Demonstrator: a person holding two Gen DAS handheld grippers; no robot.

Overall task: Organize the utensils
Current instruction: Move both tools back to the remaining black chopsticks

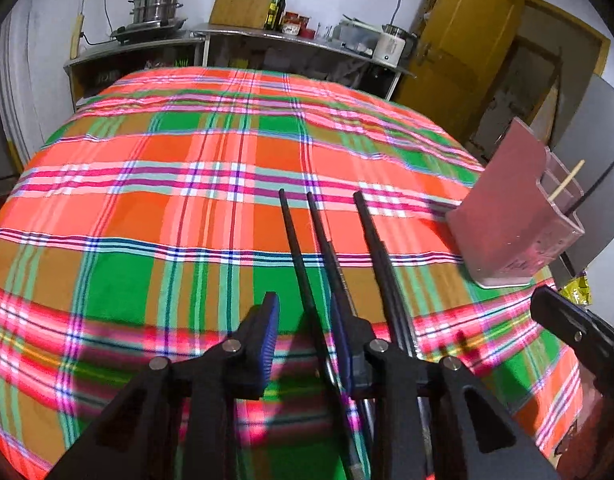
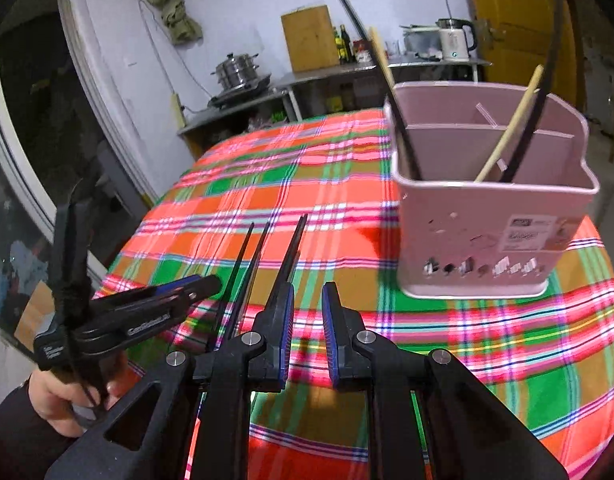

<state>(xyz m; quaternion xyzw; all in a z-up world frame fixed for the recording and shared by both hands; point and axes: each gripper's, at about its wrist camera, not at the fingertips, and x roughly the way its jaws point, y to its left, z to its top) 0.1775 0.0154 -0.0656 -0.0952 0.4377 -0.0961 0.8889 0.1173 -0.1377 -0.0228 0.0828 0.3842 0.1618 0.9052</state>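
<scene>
my left gripper (image 1: 307, 320) jaws apart over black chopsticks (image 1: 303, 264); my right gripper (image 2: 308, 312) jaws apart, nothing held; pink utensil holder (image 2: 491, 220) on plaid tablecloth (image 2: 267, 184).

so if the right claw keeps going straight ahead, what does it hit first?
Probably nothing close: the right claw points over bare tablecloth, passing left of the pink holder. Depth is unclear, though.
</scene>
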